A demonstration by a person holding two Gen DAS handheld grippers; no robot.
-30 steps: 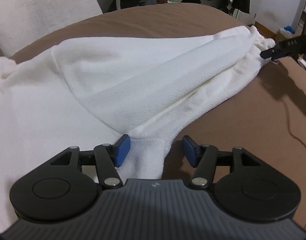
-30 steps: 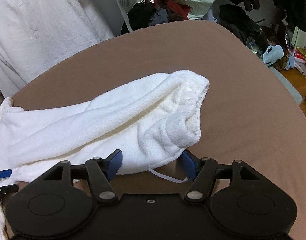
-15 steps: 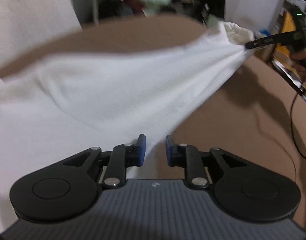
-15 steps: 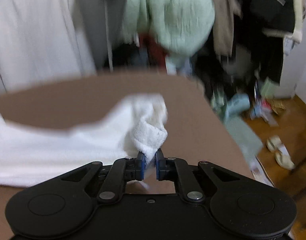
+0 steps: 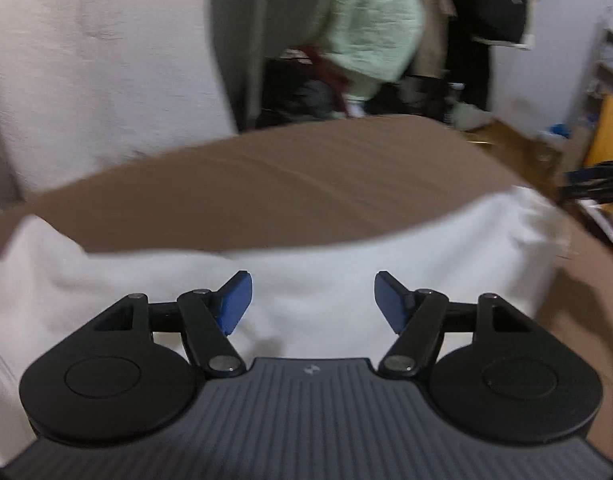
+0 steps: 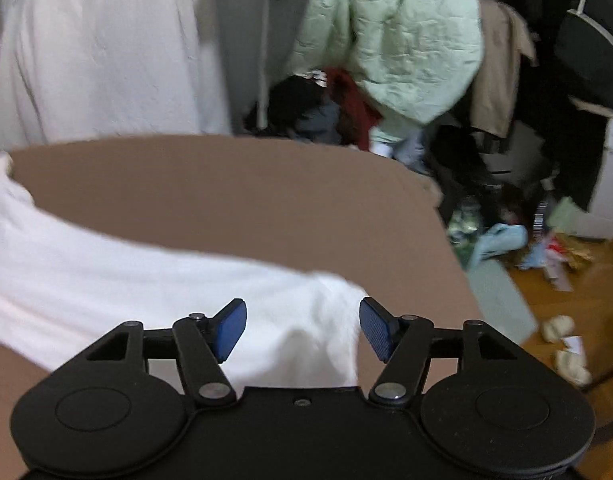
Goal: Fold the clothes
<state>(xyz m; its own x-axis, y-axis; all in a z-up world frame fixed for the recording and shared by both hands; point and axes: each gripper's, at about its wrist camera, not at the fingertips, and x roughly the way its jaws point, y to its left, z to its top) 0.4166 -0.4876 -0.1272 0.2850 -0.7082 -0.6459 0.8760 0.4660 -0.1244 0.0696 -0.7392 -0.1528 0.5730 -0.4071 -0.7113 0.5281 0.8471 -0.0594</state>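
A white fleece garment (image 5: pixel 346 264) lies as a long band across the brown bed cover (image 5: pixel 290 184). My left gripper (image 5: pixel 312 300) hovers over its near part with jaws opening wide; the blue pads touch no cloth. In the right wrist view the same white garment (image 6: pixel 138 284) ends in a rounded fold below my right gripper (image 6: pixel 302 328), whose jaws are also opening with nothing pinched. The right gripper's dark fingers (image 5: pixel 594 188) show at the left view's right edge, just past the garment's end. Both views are motion-blurred.
A white sheet (image 6: pixel 90 52) hangs behind the bed. A pale green quilted jacket (image 6: pixel 390 40) and dark clothes hang at the back. Scattered items and slippers (image 6: pixel 566 344) litter the wooden floor right of the brown bed cover (image 6: pixel 234 196). A yellow box (image 5: pixel 606 132) stands far right.
Both grippers closed on the garment, lifted and pulled it, then opened and let go. The garment now lies flatter and folded over. Both cameras have risen and tilted up.
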